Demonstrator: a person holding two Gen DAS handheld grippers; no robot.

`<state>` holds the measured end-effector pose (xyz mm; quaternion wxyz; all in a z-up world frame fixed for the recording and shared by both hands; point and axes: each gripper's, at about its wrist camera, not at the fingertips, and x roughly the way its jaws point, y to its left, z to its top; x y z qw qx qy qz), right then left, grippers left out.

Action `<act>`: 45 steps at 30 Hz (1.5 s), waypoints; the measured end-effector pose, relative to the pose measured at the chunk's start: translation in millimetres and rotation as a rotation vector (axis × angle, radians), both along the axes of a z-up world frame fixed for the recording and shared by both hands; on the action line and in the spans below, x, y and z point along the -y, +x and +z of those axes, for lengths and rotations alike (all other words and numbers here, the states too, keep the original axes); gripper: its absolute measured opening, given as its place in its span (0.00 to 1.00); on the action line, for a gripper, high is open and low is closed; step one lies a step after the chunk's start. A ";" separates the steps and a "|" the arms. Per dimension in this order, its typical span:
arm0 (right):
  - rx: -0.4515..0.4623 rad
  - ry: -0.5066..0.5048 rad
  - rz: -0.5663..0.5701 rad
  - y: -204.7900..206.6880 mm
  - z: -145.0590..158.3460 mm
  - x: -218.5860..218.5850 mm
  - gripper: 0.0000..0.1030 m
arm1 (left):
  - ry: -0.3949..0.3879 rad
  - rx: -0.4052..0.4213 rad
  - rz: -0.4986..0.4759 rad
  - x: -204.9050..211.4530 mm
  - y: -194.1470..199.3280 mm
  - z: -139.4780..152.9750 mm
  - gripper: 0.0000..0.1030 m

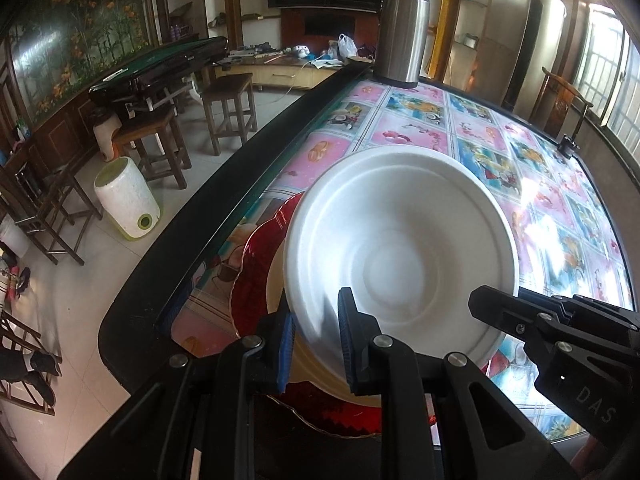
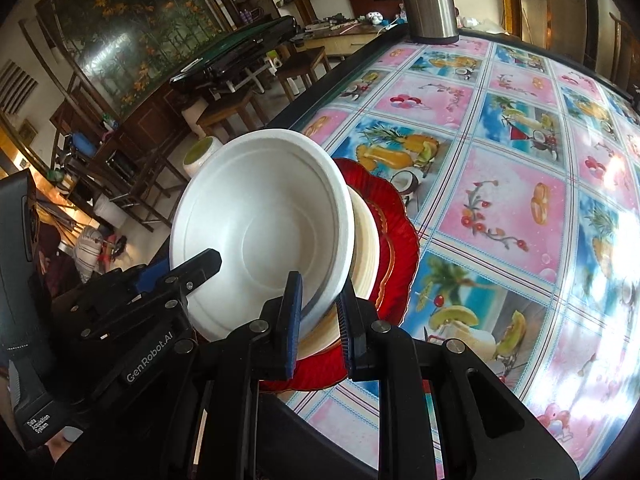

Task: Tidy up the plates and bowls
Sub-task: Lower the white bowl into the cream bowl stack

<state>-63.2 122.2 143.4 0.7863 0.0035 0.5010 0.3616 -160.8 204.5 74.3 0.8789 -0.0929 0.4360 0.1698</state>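
Observation:
A white foam bowl (image 1: 400, 240) sits on a cream plate (image 1: 276, 284), which lies on a red scalloped plate (image 1: 252, 276) near the table's left edge. My left gripper (image 1: 316, 340) is shut on the near rim of the white bowl. My right gripper (image 2: 320, 316) is shut on the same bowl (image 2: 264, 232) at its near right rim, and it shows in the left wrist view (image 1: 560, 332) at the bowl's right. The cream plate (image 2: 366, 248) and red plate (image 2: 400, 248) show under the bowl in the right wrist view. The left gripper's fingers (image 2: 200, 268) show at the bowl's left rim.
The table (image 1: 460, 128) has a glossy pink and blue fruit-pattern cloth and a dark rim (image 1: 224, 184). A steel thermos jug (image 1: 402, 36) stands at the far edge. Wooden stools (image 1: 228, 108) and a white bin (image 1: 126, 200) are on the floor to the left.

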 end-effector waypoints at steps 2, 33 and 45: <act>0.002 -0.009 -0.002 -2.3 1.8 0.3 0.16 | 0.002 -0.003 -0.002 -0.5 -2.3 1.1 0.19; 0.142 -0.080 -0.095 -6.9 20.1 10.7 0.22 | 0.059 0.126 0.049 -6.3 -12.7 10.8 0.70; 0.267 -0.073 -0.218 -13.1 26.4 15.0 0.53 | 0.138 0.255 0.062 3.0 -7.7 24.9 0.79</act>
